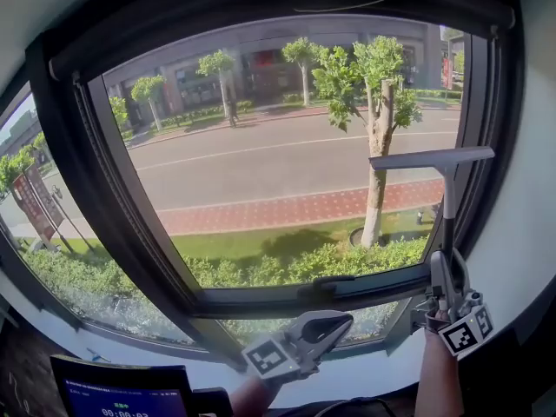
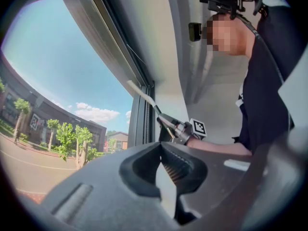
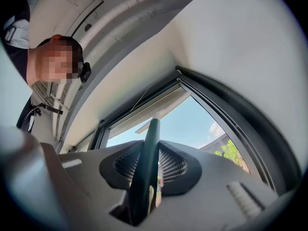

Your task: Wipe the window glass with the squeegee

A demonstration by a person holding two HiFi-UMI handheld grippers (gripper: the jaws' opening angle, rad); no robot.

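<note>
Holding squeegee point(image 1: 446, 200) upright, R gripper point(image 1: 446, 266), forearm point(image 1: 437, 373) raised

The window frame point(image 1: 130, 207) is black, the squeegee point(image 1: 432, 158) pale grey on a dark handle; left gripper point(image 1: 334, 324) and right gripper point(image 1: 445, 272) are grey, with black-and-white square markers point(image 1: 267, 356).

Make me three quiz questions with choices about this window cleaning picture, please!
1. Where is the squeegee blade?
A. at the left side of the glass
B. at the right side of the glass
C. on the floor

2. What colour is the path outside?
A. red
B. blue
C. white

3. The right gripper is:
A. open and empty
B. shut on the squeegee
C. out of sight

Answers: B, the blade sits by the glass's right edge; A, its bricks look red; B, its jaws clamp the handle.
</note>
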